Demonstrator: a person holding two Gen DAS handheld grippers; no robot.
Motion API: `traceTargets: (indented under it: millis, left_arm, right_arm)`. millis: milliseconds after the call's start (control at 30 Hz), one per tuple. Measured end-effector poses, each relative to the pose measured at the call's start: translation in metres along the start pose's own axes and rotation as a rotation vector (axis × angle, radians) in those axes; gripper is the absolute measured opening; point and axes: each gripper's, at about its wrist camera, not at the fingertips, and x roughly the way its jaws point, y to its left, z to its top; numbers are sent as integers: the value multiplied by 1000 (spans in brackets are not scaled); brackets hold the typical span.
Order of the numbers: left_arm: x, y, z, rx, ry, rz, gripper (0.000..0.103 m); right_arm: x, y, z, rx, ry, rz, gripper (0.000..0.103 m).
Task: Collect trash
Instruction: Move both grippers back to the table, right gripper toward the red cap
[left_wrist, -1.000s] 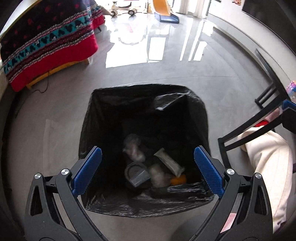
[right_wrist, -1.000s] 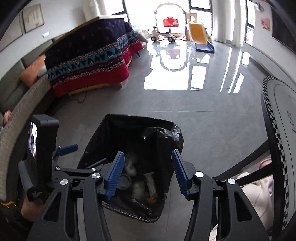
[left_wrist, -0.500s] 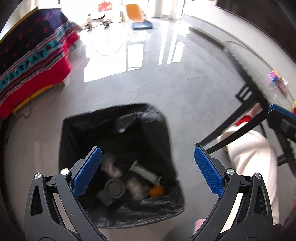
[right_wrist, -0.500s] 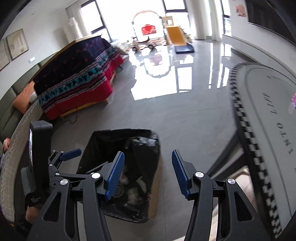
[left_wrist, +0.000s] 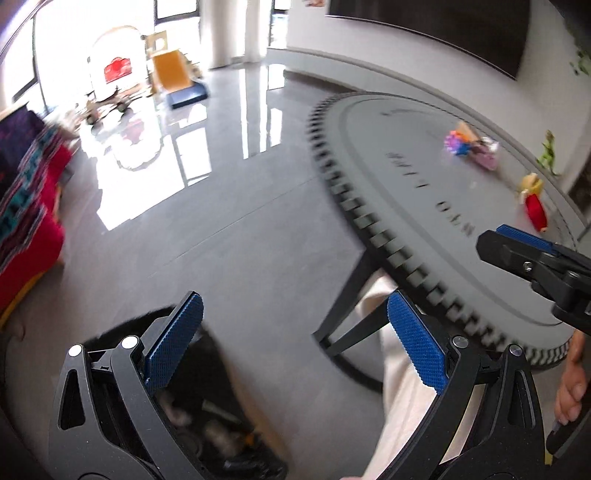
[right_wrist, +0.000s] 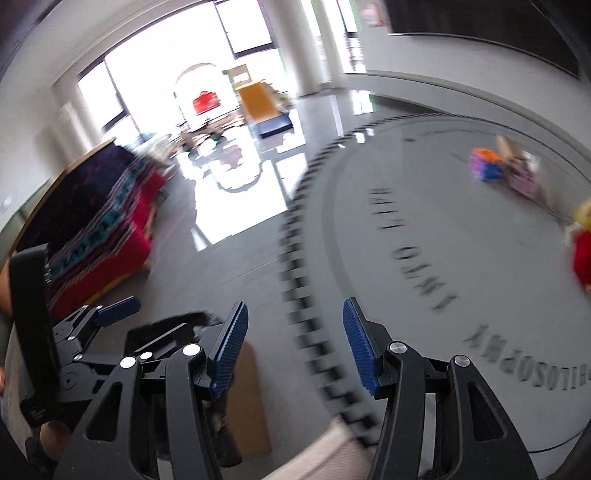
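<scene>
A black-lined trash bin (left_wrist: 207, 417) with several pieces of rubbish inside sits on the floor at the lower left of the left wrist view, partly behind my left gripper (left_wrist: 295, 347), which is open and empty. My right gripper (right_wrist: 293, 345) is open and empty, over the edge of a round grey table (right_wrist: 443, 258); it also shows at the right of the left wrist view (left_wrist: 532, 254). On the table lie a colourful wrapper pile (left_wrist: 469, 147) and a red and yellow piece (left_wrist: 533, 203); both show blurred in the right wrist view, the pile (right_wrist: 502, 170) and the piece (right_wrist: 583, 254).
The table has a notched rim (left_wrist: 369, 225) and black legs (left_wrist: 351, 328). A person's pale trouser leg (left_wrist: 399, 406) stands beside the bin. A red patterned blanket (right_wrist: 103, 221) covers furniture at left. A toy slide (left_wrist: 173, 77) is far back on the glossy floor.
Both grippers have swung up and to the right, away from the bin toward the round table. The bin slid to the lower left of both views. The jaws stayed open.
</scene>
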Motion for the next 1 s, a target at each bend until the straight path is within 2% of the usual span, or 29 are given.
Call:
traceTargets:
  millis: [367,700,800,1000]
  left_arm:
    - [36,-104,55,190,-3,-142,97]
    - [73,-191,90,307,23,-255,97]
    - [83,-210,96,324,35,-282,97]
    - [101,-232,102,365,53,-299,97]
  right_arm:
    - [-34,-129,25,257,-115,-180,55]
    - [-66,-240,20,516,-192,-395,55]
    - [-63,-271,18,579,-180,-441,55]
    - [-39,-298,23,610,-116,-439,55]
